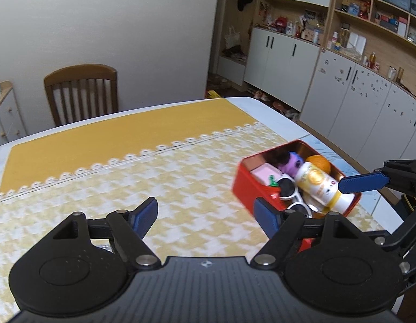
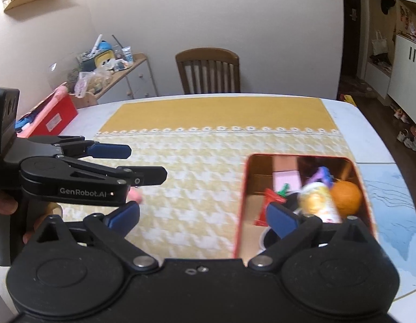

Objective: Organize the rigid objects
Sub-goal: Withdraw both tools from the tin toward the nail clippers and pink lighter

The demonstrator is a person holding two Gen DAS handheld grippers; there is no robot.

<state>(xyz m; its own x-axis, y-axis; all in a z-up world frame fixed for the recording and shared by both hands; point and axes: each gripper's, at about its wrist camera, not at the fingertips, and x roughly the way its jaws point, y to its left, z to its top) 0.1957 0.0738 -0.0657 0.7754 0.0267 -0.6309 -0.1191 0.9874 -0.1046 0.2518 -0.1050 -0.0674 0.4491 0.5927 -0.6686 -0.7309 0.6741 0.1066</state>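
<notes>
Tin [image 2: 241, 202] contents blurred, partly hidden behind right tongs [image 2: 204, 216].

The red tin [image 2: 241, 202] at four o'clock is glossy metal, coppery and reflective inside. Under it lies a matt woven yellow tablecloth [image 1: 127, 140] with lace trim. At twelve o'clock, a varnished wooden chair [image 2: 208, 70].

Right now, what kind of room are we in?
Likely a home dining room: a table under a yellow tablecloth, a wooden dining chair at its far side, and white cabinets under cluttered open shelves.
</notes>
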